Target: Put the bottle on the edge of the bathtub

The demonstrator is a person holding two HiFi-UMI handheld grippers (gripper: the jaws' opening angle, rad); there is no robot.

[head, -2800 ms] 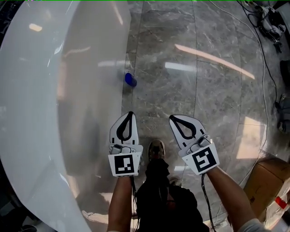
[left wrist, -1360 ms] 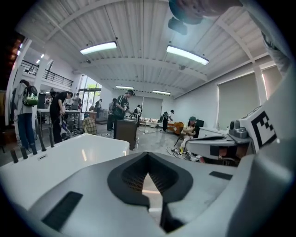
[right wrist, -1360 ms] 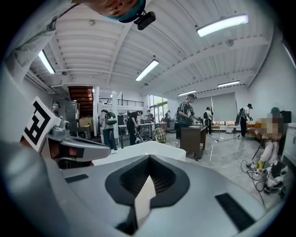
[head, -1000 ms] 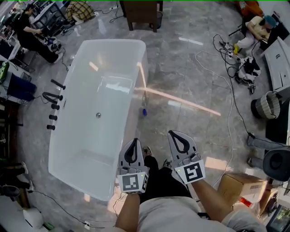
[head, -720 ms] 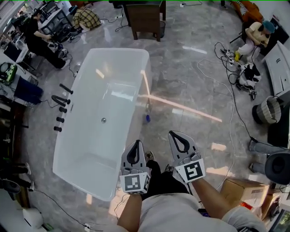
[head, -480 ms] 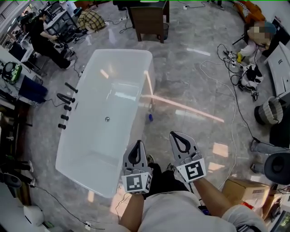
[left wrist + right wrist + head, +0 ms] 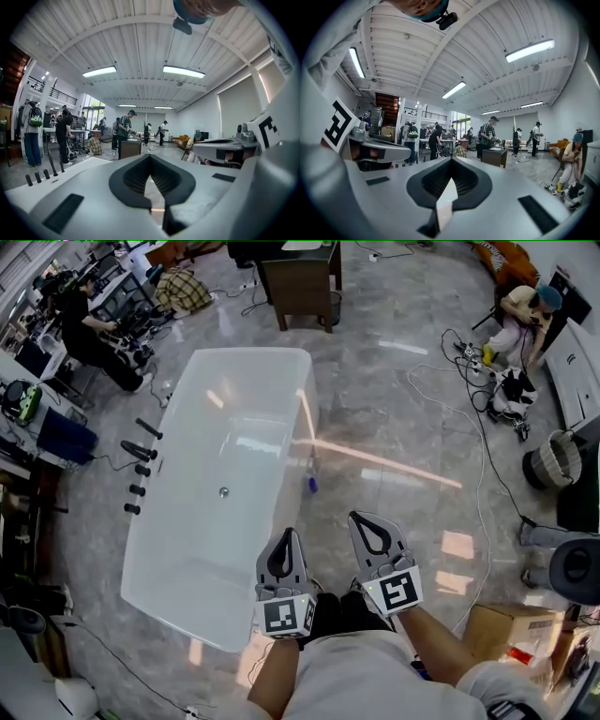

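In the head view a small blue bottle lies on the grey marble floor, close beside the right wall of the white bathtub. My left gripper and right gripper are held side by side in front of my body, well short of the bottle and pointing toward it. Each gripper is shut with nothing between its jaws. The left gripper view shows the left gripper with its tips meeting, and the right gripper view shows the right gripper the same way. Neither gripper view shows the bottle.
Black tap fittings stand on the floor left of the tub. A dark wooden cabinet is beyond the tub's far end. Cables trail across the floor at right, near a round bin. A cardboard box sits at lower right. People work at desks at upper left.
The view has pulled back from a close look at the tub wall and bottle to the whole tub and room. Both grippers rose with it and stayed shut.
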